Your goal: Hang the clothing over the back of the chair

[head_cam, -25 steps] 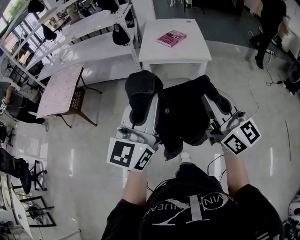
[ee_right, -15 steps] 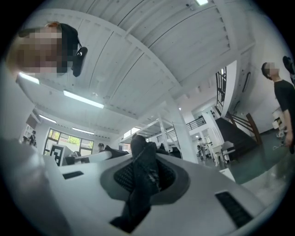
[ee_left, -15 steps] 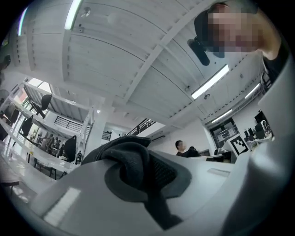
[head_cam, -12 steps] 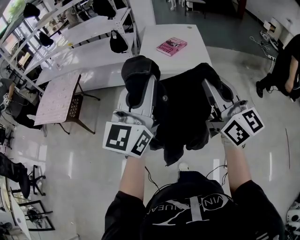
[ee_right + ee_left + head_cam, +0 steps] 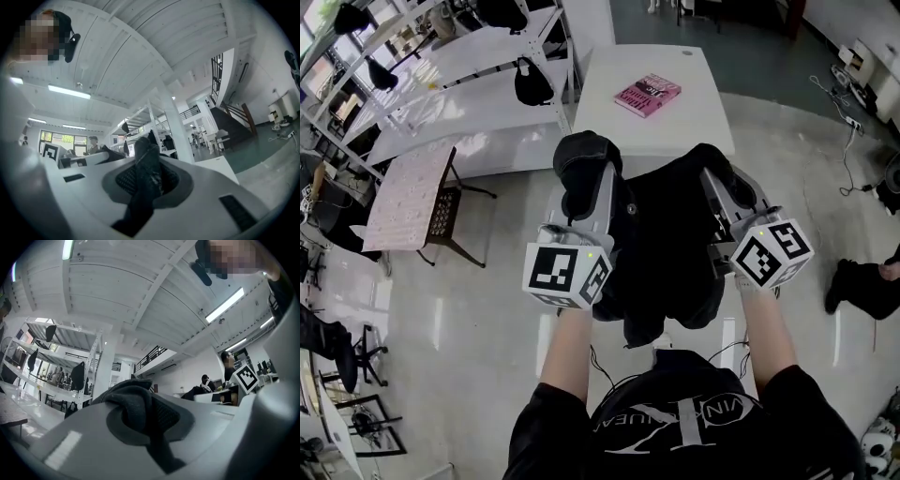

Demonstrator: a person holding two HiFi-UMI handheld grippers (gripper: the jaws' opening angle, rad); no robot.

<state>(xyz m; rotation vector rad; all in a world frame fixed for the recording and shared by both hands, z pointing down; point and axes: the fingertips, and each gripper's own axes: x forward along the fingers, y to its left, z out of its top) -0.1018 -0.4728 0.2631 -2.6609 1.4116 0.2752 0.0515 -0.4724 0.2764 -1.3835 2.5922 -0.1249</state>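
A black garment (image 5: 666,248) hangs spread between my two grippers in front of the person's body, its lower edge drooping toward the floor. The left gripper (image 5: 586,169) is shut on a bunched fold of the garment's left top edge; the dark cloth (image 5: 140,411) fills the gap between its jaws (image 5: 143,416). The right gripper (image 5: 720,173) is shut on the right top edge, where a strip of fabric (image 5: 145,180) is pinched between its jaws (image 5: 146,185). Both grippers point a little upward. I cannot tell which chair the task means.
A white table (image 5: 675,127) with a pink book (image 5: 647,95) stands just beyond the garment. White shelving (image 5: 441,84) with dark items runs along the left. A patterned side table (image 5: 408,192) and a brown chair (image 5: 450,214) stand lower left. Someone's leg (image 5: 862,286) shows at right.
Both grippers have carried the garment toward the white table, which now lies right behind it. The person at the back right has left that spot.
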